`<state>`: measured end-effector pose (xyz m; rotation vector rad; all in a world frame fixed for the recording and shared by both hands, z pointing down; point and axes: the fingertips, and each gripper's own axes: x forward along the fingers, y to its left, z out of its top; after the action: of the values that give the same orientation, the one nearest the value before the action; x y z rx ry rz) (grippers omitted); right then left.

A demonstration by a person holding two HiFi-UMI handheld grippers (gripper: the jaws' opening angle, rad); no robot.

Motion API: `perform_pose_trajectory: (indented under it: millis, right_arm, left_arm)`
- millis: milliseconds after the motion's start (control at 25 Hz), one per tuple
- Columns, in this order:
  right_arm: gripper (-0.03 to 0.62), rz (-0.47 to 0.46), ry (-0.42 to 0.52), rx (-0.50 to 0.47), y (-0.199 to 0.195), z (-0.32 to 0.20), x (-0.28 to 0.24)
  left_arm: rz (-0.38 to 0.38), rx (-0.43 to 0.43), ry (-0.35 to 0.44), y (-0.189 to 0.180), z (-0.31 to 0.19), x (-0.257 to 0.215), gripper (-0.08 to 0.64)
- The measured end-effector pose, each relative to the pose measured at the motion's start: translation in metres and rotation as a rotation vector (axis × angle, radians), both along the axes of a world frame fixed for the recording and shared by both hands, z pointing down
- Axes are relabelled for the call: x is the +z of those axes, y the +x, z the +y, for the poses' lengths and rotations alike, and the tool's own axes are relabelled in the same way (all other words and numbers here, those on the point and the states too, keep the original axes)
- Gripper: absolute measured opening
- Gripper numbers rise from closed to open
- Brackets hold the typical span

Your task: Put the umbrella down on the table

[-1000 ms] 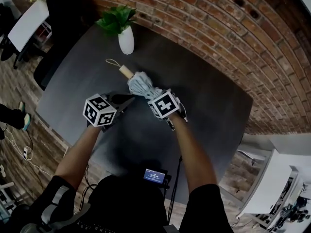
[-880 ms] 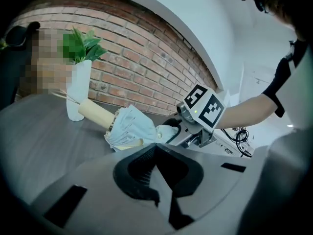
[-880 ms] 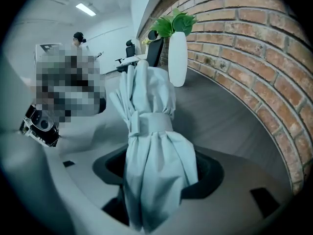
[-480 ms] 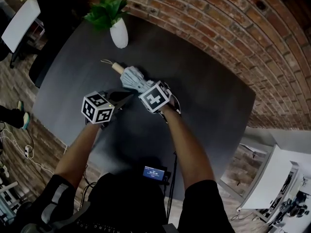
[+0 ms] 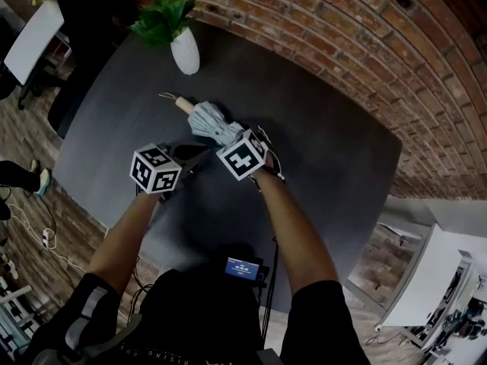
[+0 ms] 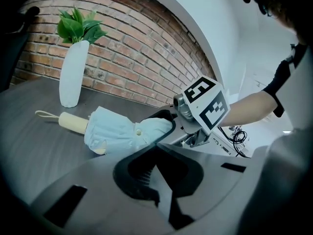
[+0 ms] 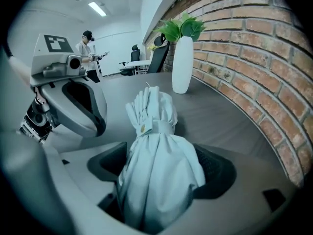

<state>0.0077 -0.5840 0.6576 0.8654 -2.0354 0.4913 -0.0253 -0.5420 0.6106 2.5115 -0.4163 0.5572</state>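
1. Pale-blue cloth: the folded umbrella (image 5: 211,125) lies flat on the dark table (image 5: 327,181). Its wooden handle (image 5: 185,106) points away toward the white vase (image 5: 185,52), and the canopy end lies toward the person.
2. Right gripper (image 5: 226,138) sits at the canopy end with its jaws astride it and opening. Bunched cloth fills most of the gap, with no firm pinch visible.
3. Left gripper (image 5: 196,157) is just beside the umbrella on its left, jaws closed together on nothing.
4. Key relation: the umbrella's long axis runs straight out along the right gripper's line of pointing. The right hand is nearer. Judgement: clearing it calls for drawing back and up along that axis without dragging the cloth.
5. View differences:
   - Left gripper view shows the underside resting on the table and the cord loop (image 6: 44,114) beyond the handle.
   - Right gripper view shows the snap strap (image 7: 157,127) and the cloth between the pads. The canopy hides the handle.
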Motion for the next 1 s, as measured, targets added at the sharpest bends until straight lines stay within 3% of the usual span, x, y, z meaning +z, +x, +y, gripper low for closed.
perform_pose_trajectory:
  millis: [240, 640, 880, 1000]
  right_arm:
    - [0.387, -0.028, 0.045, 0.021, 0.002, 0.005, -0.018]
    - [0.387, -0.079, 0.108, 0.145, 0.029, 0.023, -0.060]
    - [0.381, -0.118, 0.164, 0.151, 0.032, 0.043, -0.090]
    - [0.267, -0.135, 0.212, 0.154, 0.032, 0.058, -0.105]
  left_arm:
    - [0.002, -0.019, 0.015, -0.012, 0.008, -0.012, 0.003]
    - [0.017, -0.024, 0.061, -0.019, 0.037, -0.039, 0.003]
    - [0.023, -0.041, 0.103, -0.026, 0.064, -0.061, 0.003]
    - [0.025, -0.049, 0.126, -0.029, 0.080, -0.071, 0.003]
